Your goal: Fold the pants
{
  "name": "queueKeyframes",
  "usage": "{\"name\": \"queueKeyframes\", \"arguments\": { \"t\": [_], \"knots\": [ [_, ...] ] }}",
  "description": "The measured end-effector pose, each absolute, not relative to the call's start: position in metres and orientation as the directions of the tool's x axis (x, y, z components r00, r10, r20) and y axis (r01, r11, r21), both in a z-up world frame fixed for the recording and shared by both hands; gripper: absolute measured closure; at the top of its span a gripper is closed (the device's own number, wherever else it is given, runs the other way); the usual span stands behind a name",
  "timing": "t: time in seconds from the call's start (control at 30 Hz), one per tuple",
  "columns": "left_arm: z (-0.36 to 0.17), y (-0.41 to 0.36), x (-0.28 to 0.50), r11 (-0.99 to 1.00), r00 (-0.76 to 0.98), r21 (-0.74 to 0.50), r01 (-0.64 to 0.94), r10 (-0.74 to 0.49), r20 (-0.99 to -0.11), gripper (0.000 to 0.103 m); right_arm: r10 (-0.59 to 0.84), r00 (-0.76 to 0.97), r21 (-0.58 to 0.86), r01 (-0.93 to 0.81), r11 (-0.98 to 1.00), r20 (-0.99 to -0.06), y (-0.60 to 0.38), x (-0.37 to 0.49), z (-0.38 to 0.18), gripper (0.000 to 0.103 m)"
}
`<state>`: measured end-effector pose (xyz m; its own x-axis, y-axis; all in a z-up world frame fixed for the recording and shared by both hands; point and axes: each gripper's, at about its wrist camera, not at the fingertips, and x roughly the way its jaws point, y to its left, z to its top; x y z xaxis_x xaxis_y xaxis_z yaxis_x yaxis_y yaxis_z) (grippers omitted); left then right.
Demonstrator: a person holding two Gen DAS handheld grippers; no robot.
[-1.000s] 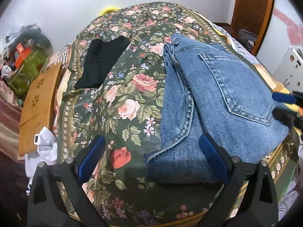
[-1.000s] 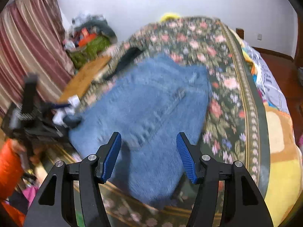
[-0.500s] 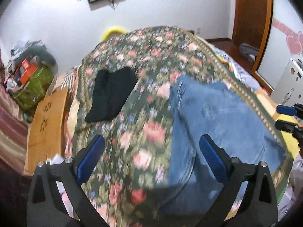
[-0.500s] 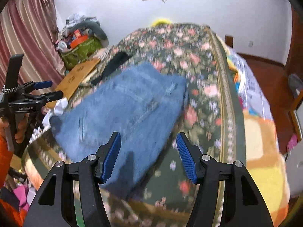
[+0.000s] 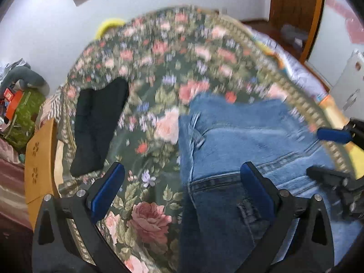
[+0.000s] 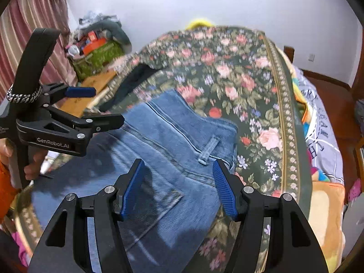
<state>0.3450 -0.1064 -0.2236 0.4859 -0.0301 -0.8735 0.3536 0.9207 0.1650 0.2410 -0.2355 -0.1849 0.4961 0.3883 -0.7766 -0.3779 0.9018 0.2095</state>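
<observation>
Folded blue jeans (image 5: 245, 150) lie on the floral bedspread (image 5: 163, 63) near the bed's front edge; they also show in the right wrist view (image 6: 168, 150). My left gripper (image 5: 182, 177) is open and empty, held above the jeans' left edge; it also shows at the left of the right wrist view (image 6: 93, 104). My right gripper (image 6: 178, 173) is open and empty above the jeans' waistband and belt loop; it also shows at the right of the left wrist view (image 5: 329, 154).
A black garment (image 5: 97, 127) lies on the bed's far left part. A wooden side table (image 5: 38, 159) stands left of the bed, with a cluttered green bag (image 5: 20, 116) behind it. A wooden door (image 5: 293, 6) is at the back right.
Both grippers have moved back down and closer over the jeans after lifting away. Both stay open and empty. The jeans have not moved.
</observation>
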Motion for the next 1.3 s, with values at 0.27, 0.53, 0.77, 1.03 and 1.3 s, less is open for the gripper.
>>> {"name": "queueKeyframes", "arguments": {
  "t": [0.27, 0.53, 0.77, 1.03, 1.3],
  "knots": [
    [-0.232, -0.088, 0.338, 0.92, 0.44, 0.082, 0.383, -0.103, -0.892, 0.0, 0.379, 0.483, 0.252, -0.309, 0.917, -0.789, -0.269, 0.234, -0.202, 0.045],
    [-0.215, -0.073, 0.319, 0.941, 0.45, 0.063, 0.333, -0.099, -0.888, 0.0, 0.339, 0.54, 0.259, -0.22, 0.94, -0.771, -0.297, 0.206, -0.18, 0.031],
    [-0.219, -0.07, 0.31, 0.949, 0.409, 0.03, 0.315, -0.107, -0.906, 0.0, 0.44, 0.503, 0.367, -0.243, 0.898, -0.743, -0.278, 0.196, -0.184, 0.023],
    [-0.236, -0.055, 0.331, 0.945, 0.247, -0.169, 0.28, -0.241, -0.939, 0.0, 0.596, 0.363, 0.576, -0.175, 0.798, -0.716, -0.282, 0.214, -0.223, 0.023],
    [-0.253, -0.056, 0.348, 0.913, 0.122, -0.293, 0.284, -0.338, -0.933, 0.006, 0.664, 0.319, 0.649, -0.166, 0.742, -0.677, -0.276, 0.233, -0.231, 0.044]
  ]
}}
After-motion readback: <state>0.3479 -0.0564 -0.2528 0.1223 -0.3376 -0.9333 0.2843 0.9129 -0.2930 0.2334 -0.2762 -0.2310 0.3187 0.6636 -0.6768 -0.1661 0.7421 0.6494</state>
